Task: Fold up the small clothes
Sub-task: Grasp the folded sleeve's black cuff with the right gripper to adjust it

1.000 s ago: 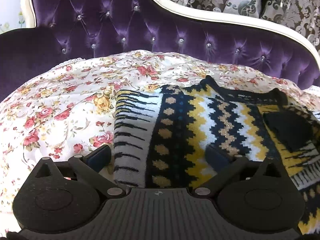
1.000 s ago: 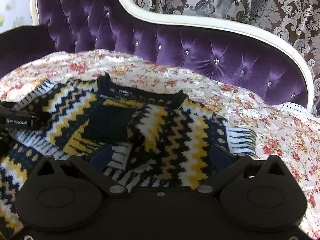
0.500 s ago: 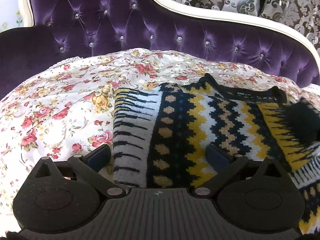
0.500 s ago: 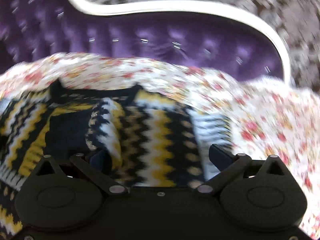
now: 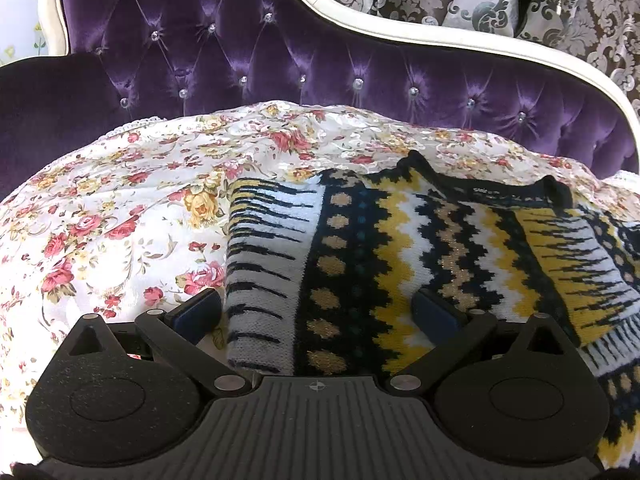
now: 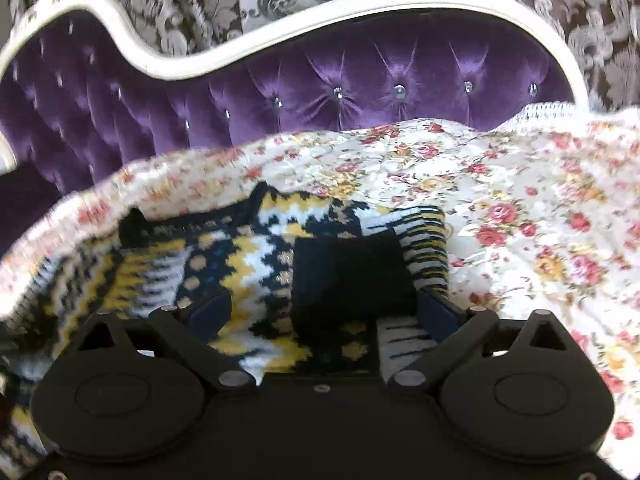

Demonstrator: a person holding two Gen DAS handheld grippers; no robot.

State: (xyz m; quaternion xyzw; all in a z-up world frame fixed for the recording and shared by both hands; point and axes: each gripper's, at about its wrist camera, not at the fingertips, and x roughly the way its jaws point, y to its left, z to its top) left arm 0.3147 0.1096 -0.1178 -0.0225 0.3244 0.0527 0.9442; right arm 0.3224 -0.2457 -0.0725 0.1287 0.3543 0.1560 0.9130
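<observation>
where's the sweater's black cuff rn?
Right wrist view, centre: the black cuff lies folded onto the patterned sweater, between the fingers of the right gripper, nearer the right one; floral bedspread to its right.

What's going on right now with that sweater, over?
Left tool open, astride sweater edge. Right tool open, jaws just closing around dark cuff. Nothing in the way.

Right claw narrower, nearer cuff (sweater's)

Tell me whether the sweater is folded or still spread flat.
Partly folded: the sweater has a sleeve with a dark cuff laid across its front, while the body lies flat on the floral cover.
</observation>
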